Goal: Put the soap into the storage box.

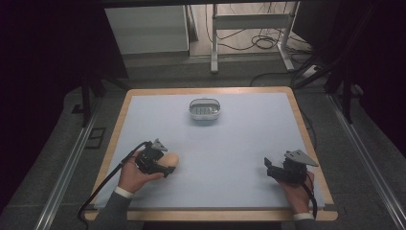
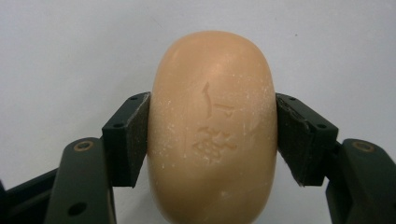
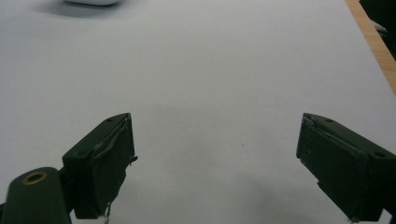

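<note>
One soap bar (image 2: 212, 128) clamped; one dish (image 1: 205, 109) beyond.

- My counter (image 1: 306, 129) has a pale wooden rim and a light blue-white sheet (image 1: 239, 143) over its top.
- Grey carpet floor (image 1: 335, 143) lies around it, with metal rails (image 1: 67, 167) running along both sides.
- Beyond the far edge stands a white metal frame (image 1: 249, 21), with dark cables (image 1: 258, 42) looped on the floor beneath.
- A white cabinet (image 1: 146, 28) sits at the back left.
- Both sides fall into darkness.
</note>
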A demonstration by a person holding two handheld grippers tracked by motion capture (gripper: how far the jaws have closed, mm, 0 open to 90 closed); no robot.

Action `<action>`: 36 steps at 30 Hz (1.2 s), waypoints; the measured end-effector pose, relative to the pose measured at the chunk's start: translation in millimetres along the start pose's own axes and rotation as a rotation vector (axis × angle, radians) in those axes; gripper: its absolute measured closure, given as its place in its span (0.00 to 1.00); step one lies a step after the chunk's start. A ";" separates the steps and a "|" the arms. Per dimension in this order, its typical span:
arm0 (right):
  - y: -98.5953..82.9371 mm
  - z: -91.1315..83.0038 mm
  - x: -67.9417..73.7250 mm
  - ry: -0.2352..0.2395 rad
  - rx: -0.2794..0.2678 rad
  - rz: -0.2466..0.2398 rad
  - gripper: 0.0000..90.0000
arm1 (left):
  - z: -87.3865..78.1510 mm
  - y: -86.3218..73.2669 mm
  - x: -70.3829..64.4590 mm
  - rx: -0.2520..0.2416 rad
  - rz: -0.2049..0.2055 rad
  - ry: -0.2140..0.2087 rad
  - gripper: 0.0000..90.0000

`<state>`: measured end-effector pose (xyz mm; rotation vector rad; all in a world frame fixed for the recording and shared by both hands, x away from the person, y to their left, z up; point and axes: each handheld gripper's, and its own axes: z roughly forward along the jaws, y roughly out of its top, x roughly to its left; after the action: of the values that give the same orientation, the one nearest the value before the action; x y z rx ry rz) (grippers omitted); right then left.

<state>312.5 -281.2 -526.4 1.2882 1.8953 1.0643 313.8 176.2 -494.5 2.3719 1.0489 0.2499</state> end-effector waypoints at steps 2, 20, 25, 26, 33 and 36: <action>0.0 -0.2 0.0 -0.001 0.000 0.001 0.13 | -1.2 1.5 0.1 -0.006 0.002 0.001 0.36; 0.1 0.2 0.8 -0.002 0.003 -0.004 0.13 | -5.8 15.6 -3.1 -0.047 0.024 -0.007 0.36; 0.1 0.2 0.9 -0.003 0.003 -0.005 0.13 | -6.1 18.7 -2.6 -0.050 0.029 -0.007 0.36; 0.1 0.2 0.9 -0.003 0.003 -0.005 0.13 | -6.1 18.7 -2.6 -0.050 0.029 -0.007 0.36; 0.1 0.2 1.0 -0.003 0.004 -0.006 0.13 | -6.2 22.4 -0.3 -0.055 0.027 -0.012 0.36; 0.2 0.4 1.1 -0.004 0.005 -0.005 0.13 | -5.7 22.8 0.6 -0.058 0.021 -0.015 0.36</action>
<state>312.6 -280.0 -526.5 1.2865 1.8986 1.0546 326.6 166.1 -477.4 2.3306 0.9965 0.2667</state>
